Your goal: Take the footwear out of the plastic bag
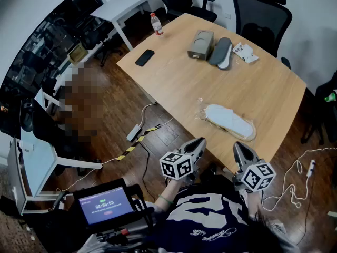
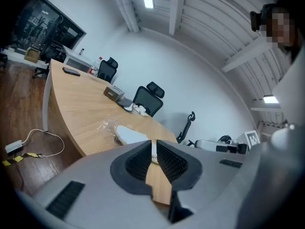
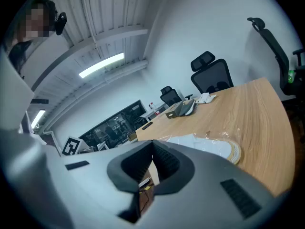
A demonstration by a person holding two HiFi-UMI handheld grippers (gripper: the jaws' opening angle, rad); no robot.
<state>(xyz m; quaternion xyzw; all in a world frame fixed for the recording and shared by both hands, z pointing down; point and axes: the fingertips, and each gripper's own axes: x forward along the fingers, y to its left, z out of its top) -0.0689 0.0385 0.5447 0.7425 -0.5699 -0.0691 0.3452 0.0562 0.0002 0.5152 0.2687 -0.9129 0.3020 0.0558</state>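
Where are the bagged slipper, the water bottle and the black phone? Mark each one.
bagged slipper [image 1: 227, 119]: head view, middle of its white top.
water bottle [image 1: 156, 25]: head view, middle of its body.
black phone [image 1: 145, 57]: head view, centre of its flat face.

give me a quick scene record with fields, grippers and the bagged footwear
footwear: white slipper, inside the plastic bag, near the table edge
left gripper: jaws together, empty, apart from the bag
right gripper: jaws together, empty, apart from the bag
far end: grey box, grey footwear, phone, bottle
task: not yet begun
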